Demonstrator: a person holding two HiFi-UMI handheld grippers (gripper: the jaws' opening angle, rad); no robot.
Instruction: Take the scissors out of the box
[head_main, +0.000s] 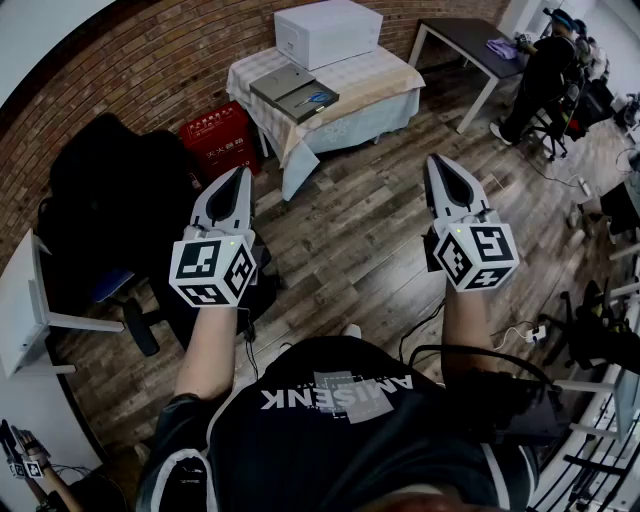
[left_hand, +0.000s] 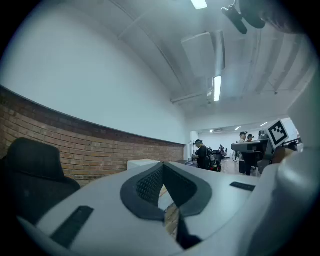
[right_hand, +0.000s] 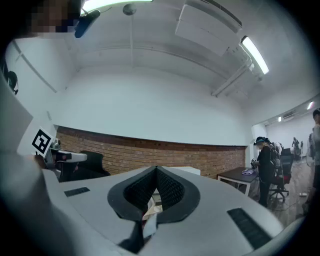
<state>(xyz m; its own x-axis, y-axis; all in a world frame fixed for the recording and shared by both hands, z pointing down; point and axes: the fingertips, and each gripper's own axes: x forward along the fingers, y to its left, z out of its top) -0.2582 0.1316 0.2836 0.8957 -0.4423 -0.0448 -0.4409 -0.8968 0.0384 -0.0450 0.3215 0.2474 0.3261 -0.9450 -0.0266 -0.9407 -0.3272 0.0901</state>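
Held out level side by side, left tongs (head_main: 243, 175) and right tongs (head_main: 433, 162) are both closed, empty.

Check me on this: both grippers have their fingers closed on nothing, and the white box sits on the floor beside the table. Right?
Not quite. The head view shows the white box on the cloth-covered table, not on the floor beside it. The rest holds: the left gripper and the right gripper both have their fingers closed on nothing.
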